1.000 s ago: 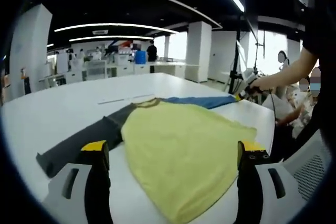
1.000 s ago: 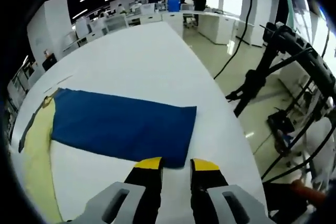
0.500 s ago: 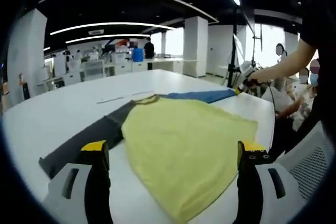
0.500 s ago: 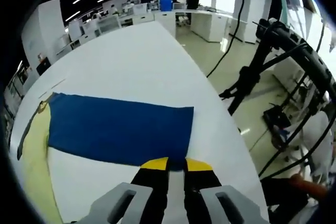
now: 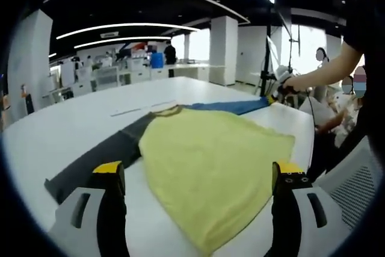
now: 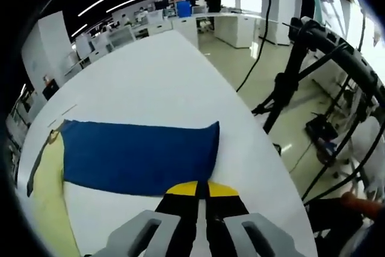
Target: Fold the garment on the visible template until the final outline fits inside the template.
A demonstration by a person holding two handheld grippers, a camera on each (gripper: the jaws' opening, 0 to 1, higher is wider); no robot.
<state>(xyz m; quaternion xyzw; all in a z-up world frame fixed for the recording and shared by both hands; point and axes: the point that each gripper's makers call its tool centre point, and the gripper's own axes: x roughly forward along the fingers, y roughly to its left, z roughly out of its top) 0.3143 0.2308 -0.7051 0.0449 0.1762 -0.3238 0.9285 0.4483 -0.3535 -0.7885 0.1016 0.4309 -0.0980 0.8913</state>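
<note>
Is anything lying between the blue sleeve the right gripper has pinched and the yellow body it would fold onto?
Nothing visible. The right gripper is shut on the blue sleeve's cuff; only bare white table and flat cloth lie toward the yellow shirt body.

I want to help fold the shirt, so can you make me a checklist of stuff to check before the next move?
1. Right gripper pinched shut on the blue sleeve cuff: ok, its jaws are together at the sleeve's edge.
2. Left gripper free to grab: ok, its jaws stand wide open with nothing between them.
3. Yellow body lying flat on the white table: ok, spread out.
4. Gray sleeve stretched out, not folded: ok.
5. Template outline easy to see: cannot tell, no clear outline shows.
6. Whole shirt on the table: cannot tell, the hem lies close to the near edge.
</note>
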